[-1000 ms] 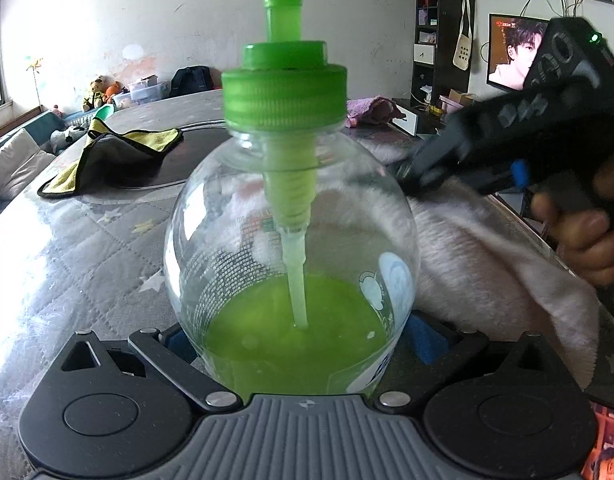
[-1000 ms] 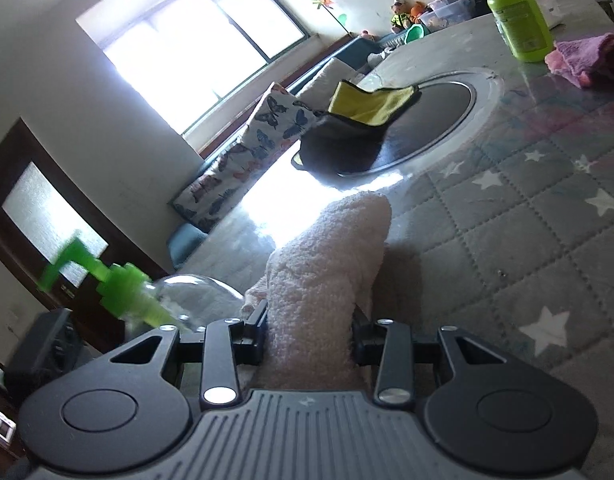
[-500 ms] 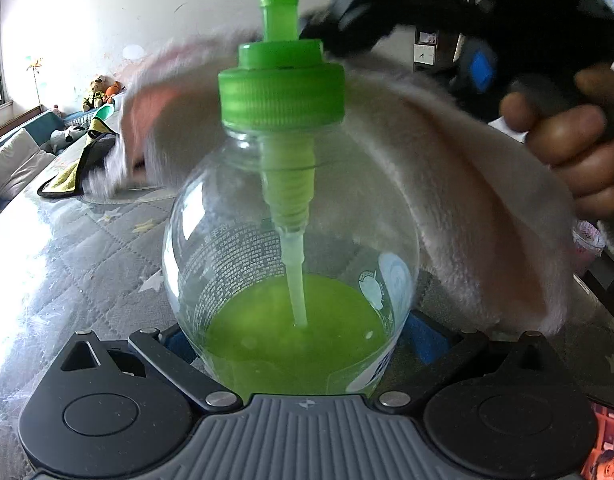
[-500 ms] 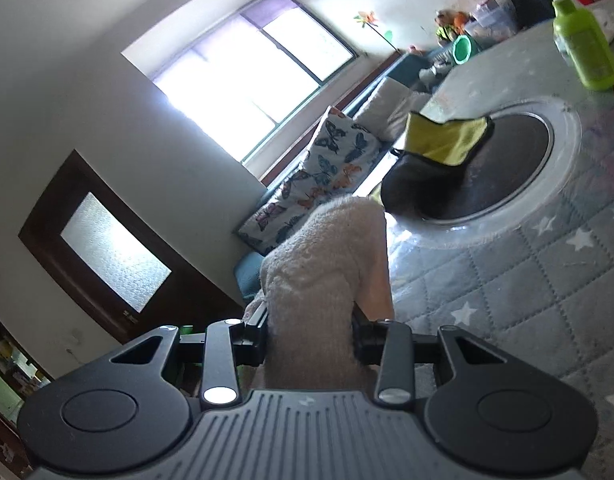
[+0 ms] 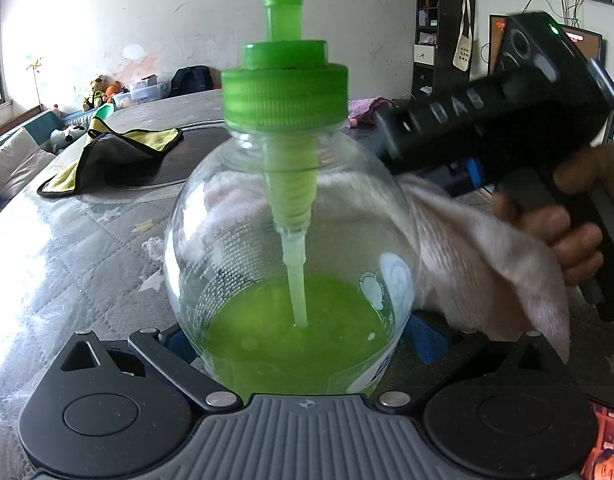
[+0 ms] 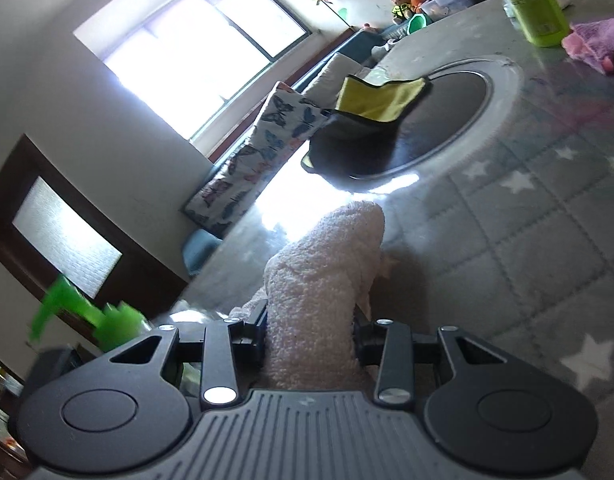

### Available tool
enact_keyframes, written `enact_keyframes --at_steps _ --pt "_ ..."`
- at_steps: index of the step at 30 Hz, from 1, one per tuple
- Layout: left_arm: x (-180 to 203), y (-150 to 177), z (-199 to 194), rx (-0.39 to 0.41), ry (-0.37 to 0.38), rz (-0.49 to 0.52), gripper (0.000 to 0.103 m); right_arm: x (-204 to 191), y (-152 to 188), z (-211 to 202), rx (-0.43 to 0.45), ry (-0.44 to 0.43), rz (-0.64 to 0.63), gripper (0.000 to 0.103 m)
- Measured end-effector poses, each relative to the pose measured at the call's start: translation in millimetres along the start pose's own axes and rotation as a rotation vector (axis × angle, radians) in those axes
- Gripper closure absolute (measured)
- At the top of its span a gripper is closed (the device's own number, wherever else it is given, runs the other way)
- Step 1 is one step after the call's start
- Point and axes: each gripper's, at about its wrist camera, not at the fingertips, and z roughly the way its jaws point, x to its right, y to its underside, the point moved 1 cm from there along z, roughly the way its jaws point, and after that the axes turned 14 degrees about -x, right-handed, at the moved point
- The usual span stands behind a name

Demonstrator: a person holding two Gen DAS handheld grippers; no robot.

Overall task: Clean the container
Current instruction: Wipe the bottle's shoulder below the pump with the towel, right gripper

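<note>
Clear, slick plastic, the round soap bottle [image 5: 291, 248] sits clamped low in the left tongs [image 5: 303, 344] while the right tongs [image 6: 309, 338], pinching a soft towel [image 6: 323, 280], rub its far side.

Towel [image 5: 487, 248] behind bottle [image 5: 291, 256], yellow cloth [image 5: 119, 148] far left

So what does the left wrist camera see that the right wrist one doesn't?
Only the left view shows the round bottle with its green liquid, gripped in the left claw, plus the person's hand holding the right claw.

Only the right view shows the window, a butterfly cushion and a second green bottle.

Both show the white towel, the yellow cloth and the green pump cap.
</note>
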Motion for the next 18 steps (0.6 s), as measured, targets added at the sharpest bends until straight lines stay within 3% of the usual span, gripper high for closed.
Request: enact_keyframes --at_steps 9,18 --pt "-1.1 -1.4 1.7 0.0 -0.001 0.001 0.0 -5.0 16.8 -18.7 0.006 0.008 -0.024 0.065" --pt "0.4 -0.9 0.4 0.0 -0.001 0.001 0.0 -37.0 -2.2 -44.8 0.078 -0.13 -0.083 0.065"
